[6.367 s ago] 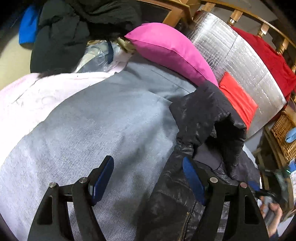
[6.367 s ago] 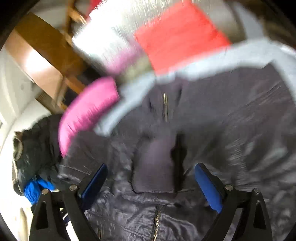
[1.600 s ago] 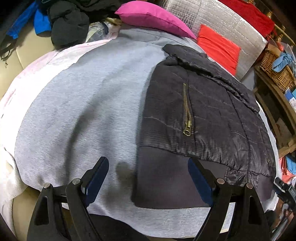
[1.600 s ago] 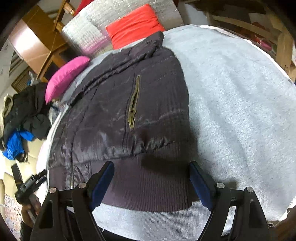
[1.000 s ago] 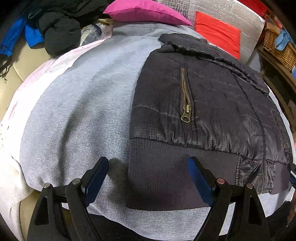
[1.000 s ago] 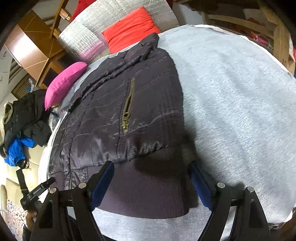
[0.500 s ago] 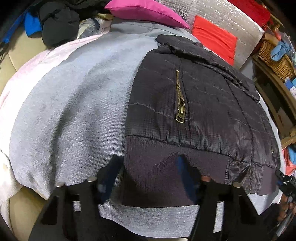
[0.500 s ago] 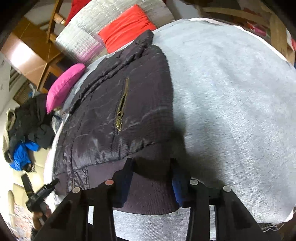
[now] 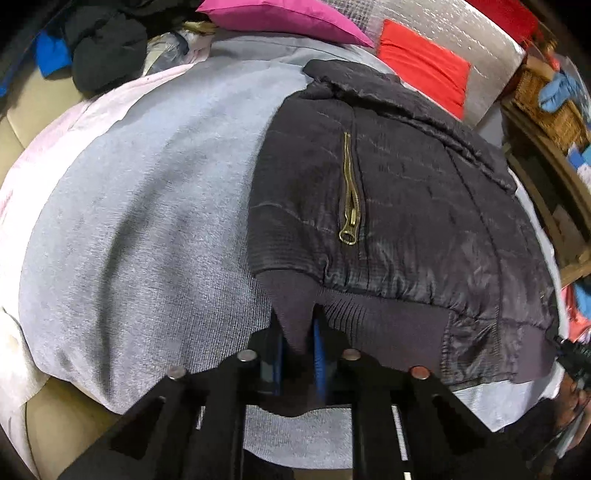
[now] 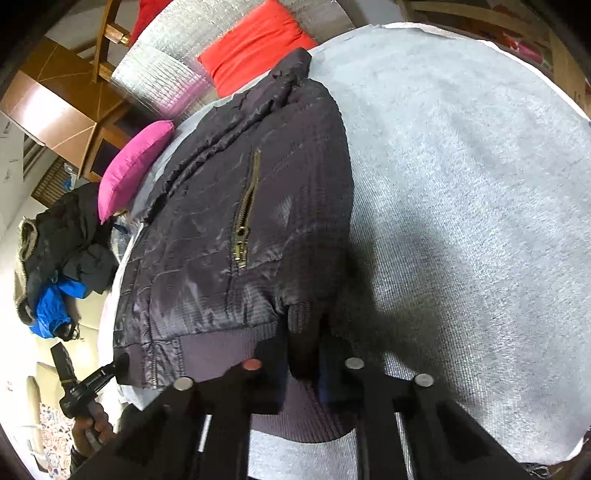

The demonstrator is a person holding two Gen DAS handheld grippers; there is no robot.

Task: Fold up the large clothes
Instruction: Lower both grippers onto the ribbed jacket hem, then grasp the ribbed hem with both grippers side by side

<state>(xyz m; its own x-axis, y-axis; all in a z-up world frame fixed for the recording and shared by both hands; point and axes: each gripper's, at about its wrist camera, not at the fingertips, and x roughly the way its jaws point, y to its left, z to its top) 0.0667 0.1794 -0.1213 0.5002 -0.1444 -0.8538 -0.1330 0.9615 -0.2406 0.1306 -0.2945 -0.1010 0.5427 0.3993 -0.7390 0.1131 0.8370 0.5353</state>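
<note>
A: Item one, left of the jacket [image 9: 406,206]?

B: Bare grey blanket [image 9: 140,221]. My left gripper [image 9: 297,347] is clamped on the jacket's left hem corner.

A: The jacket itself?

B: Dark quilted jacket, flat on the blanket, brass zipper [image 9: 349,206] up. I judge it soft, light, slick-shelled; the ribbed hem [image 9: 388,321] is the surest hold.

A: Right corner?

B: My right gripper [image 10: 303,363] pinches that hem corner. Beyond the collar: pink pillow [image 9: 280,18], red cushion [image 9: 424,70].
</note>
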